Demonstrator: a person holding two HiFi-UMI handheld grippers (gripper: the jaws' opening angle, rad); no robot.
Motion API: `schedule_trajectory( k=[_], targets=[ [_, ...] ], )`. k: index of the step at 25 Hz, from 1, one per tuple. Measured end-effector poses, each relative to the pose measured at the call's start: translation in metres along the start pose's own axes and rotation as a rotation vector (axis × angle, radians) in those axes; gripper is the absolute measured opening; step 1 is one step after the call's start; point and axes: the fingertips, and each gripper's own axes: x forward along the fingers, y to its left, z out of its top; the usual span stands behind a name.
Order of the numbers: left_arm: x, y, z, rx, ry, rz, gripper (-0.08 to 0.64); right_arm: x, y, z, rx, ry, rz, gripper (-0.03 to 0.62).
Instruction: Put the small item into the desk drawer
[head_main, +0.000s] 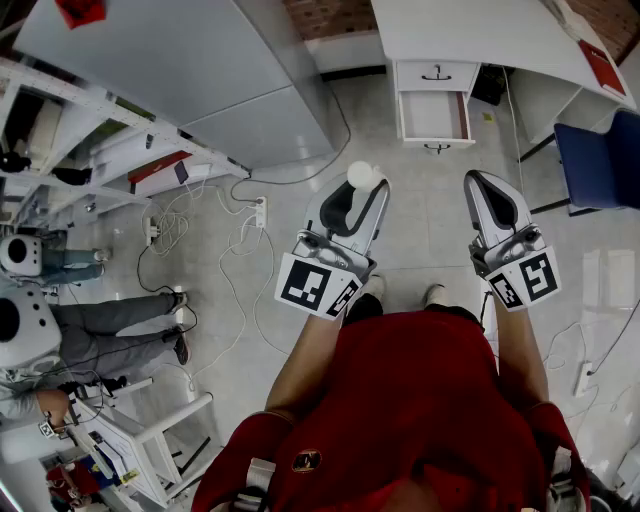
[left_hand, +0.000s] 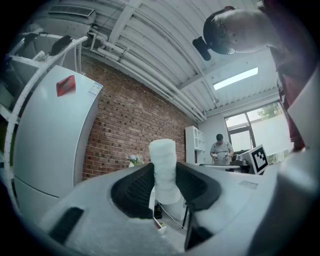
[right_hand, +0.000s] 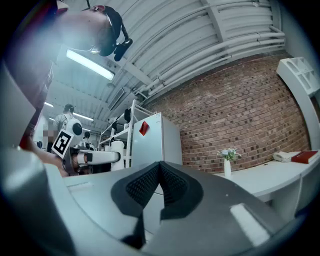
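My left gripper (head_main: 357, 192) is shut on a small white cylinder (head_main: 363, 176), which sticks out past the jaw tips. In the left gripper view the white cylinder (left_hand: 163, 156) stands upright, pinched between the two black pads of the left gripper (left_hand: 165, 186). My right gripper (head_main: 487, 186) is level with it to the right, shut and with nothing in it; the right gripper view shows the pads of the right gripper (right_hand: 159, 169) meeting at the tip. Ahead on the far side of the floor a white desk (head_main: 470, 30) has its drawer (head_main: 435, 115) pulled open, its inside bare.
A big grey cabinet (head_main: 180, 70) stands at the left. A blue chair (head_main: 600, 165) is at the right of the desk, and a red book (head_main: 600, 65) lies on the desk. Cables and a power strip (head_main: 258, 212) lie on the floor at the left, near a seated person (head_main: 100, 330).
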Motion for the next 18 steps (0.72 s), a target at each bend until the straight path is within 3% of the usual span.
schedule_trajectory(
  k=[11,18],
  targets=[
    [-0.010,-0.006,0.002,0.012,0.008,0.031,0.135,-0.003,0.004,0.000,0.008,-0.018,0.017,0.006],
    [0.007,-0.030,-0.009,0.017,0.027,0.037,0.135,-0.029,-0.020,-0.001,0.027,-0.018,0.003,0.008]
  ],
)
